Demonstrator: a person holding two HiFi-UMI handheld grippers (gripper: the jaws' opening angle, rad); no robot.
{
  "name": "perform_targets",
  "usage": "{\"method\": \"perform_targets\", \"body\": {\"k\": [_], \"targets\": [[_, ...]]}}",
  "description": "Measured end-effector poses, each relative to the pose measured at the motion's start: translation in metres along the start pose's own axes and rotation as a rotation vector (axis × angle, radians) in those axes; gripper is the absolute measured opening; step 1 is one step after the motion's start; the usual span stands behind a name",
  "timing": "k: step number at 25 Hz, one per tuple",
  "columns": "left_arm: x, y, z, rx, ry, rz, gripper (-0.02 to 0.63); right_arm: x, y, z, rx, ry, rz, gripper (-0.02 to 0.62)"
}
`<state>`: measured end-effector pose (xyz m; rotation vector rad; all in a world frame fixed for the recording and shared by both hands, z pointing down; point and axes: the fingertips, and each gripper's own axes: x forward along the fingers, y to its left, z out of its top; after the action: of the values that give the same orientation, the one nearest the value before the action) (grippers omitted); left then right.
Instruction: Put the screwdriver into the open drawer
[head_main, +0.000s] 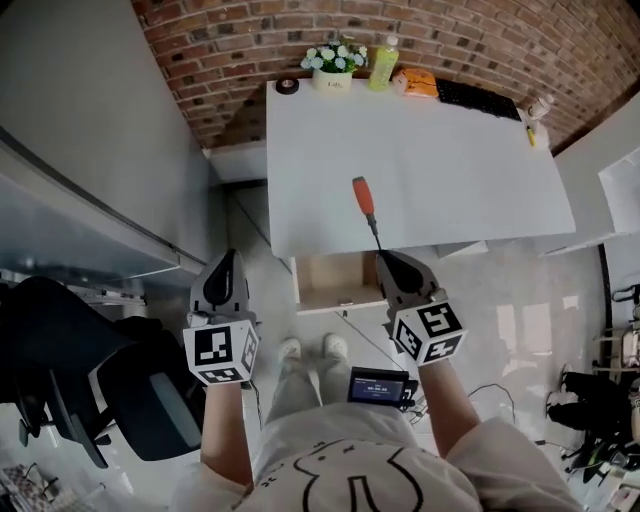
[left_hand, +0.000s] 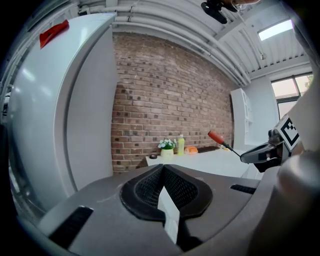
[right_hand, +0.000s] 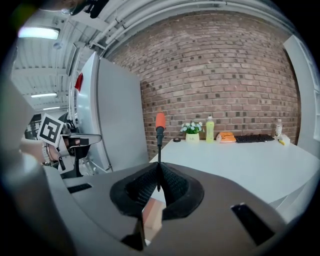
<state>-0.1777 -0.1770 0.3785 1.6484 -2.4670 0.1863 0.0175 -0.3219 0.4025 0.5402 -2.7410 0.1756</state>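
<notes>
At the far edge of the surface (head_main: 430, 165), against the brick wall (head_main: 220, 70), stand a tape roll (head_main: 287, 86), a flower pot (head_main: 333, 62), a yellow-green bottle (head_main: 383, 62), an orange pack (head_main: 418, 82) and a black keyboard (head_main: 478, 98) – all well apart from the grippers. Nothing lies between the right gripper (head_main: 388, 262) and the open drawer (head_main: 340, 283), which juts from under the near edge of the surface and shows a bare wooden bottom.

The right gripper pinches the screwdriver (head_main: 366, 210) by its thin shaft; the orange handle points away, over the surface. The drawer sits just below and to the left of this gripper. The left gripper (head_main: 228, 258) hangs left of the drawer, off the surface, its jaws pressed together on nothing.

The surface is white and mostly bare. A tall white cabinet (head_main: 90, 120) stands at the left, a black chair (head_main: 70, 370) near the person's left arm, and the floor is pale and glossy.
</notes>
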Motion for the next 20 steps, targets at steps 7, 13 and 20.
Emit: {"method": "perform_targets", "body": {"k": [7, 13, 20], "targets": [[0.0, 0.005, -0.055, -0.028, 0.082, 0.032, 0.012, 0.022, 0.009, -0.055, 0.001, 0.098, 0.066, 0.025], [-0.005, 0.0, -0.105, -0.064, 0.154, 0.035, 0.012, 0.028, 0.02, -0.103, 0.011, 0.169, 0.097, 0.025], [-0.006, -0.004, -0.153, -0.095, 0.225, 0.029, 0.012, 0.034, 0.033, -0.151, 0.024, 0.24, 0.133, 0.025]]}}
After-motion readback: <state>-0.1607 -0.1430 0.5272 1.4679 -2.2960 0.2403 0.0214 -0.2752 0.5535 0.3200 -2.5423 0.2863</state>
